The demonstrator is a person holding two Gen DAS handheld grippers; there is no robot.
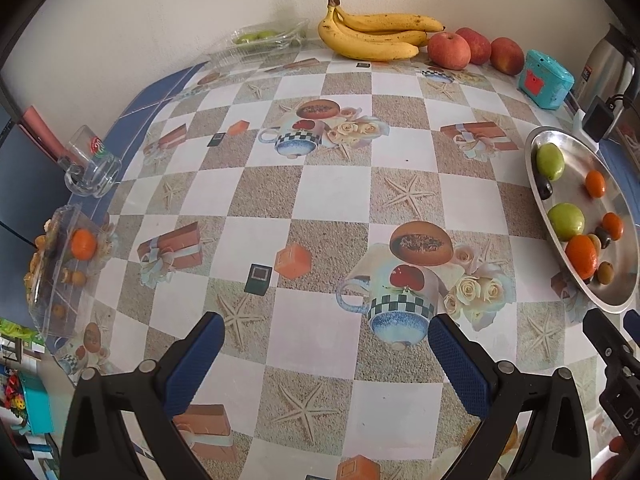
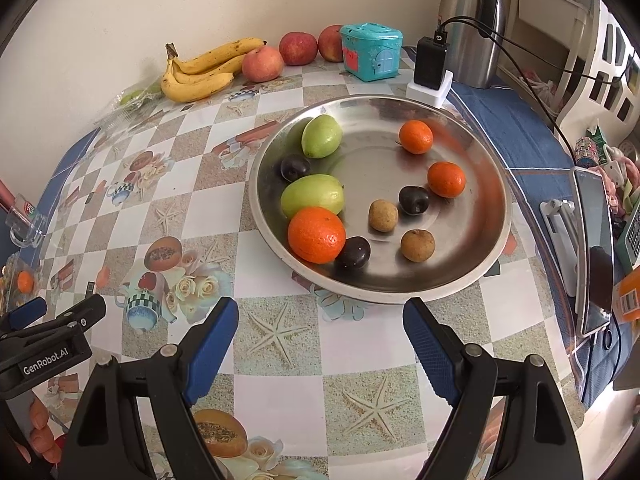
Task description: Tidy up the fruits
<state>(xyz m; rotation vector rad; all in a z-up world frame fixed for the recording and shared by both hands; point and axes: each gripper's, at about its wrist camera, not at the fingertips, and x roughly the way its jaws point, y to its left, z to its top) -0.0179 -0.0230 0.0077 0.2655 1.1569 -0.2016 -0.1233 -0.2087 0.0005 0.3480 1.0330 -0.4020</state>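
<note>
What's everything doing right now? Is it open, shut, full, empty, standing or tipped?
Left gripper: jaws open, nothing between them.
Right gripper: jaws open, nothing between them.
Metal plate: holds loose fruit, partly filled.
Glass mug: tipped on its side, looks empty.
Clear box on the left: holds an orange and small fruits; lid state unclear.
Bananas: lying by the wall.
Thermos jug: standing upright.

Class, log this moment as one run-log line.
left hand-held gripper: open, empty | right hand-held gripper: open, empty | metal plate: mixed fruit, untouched
</note>
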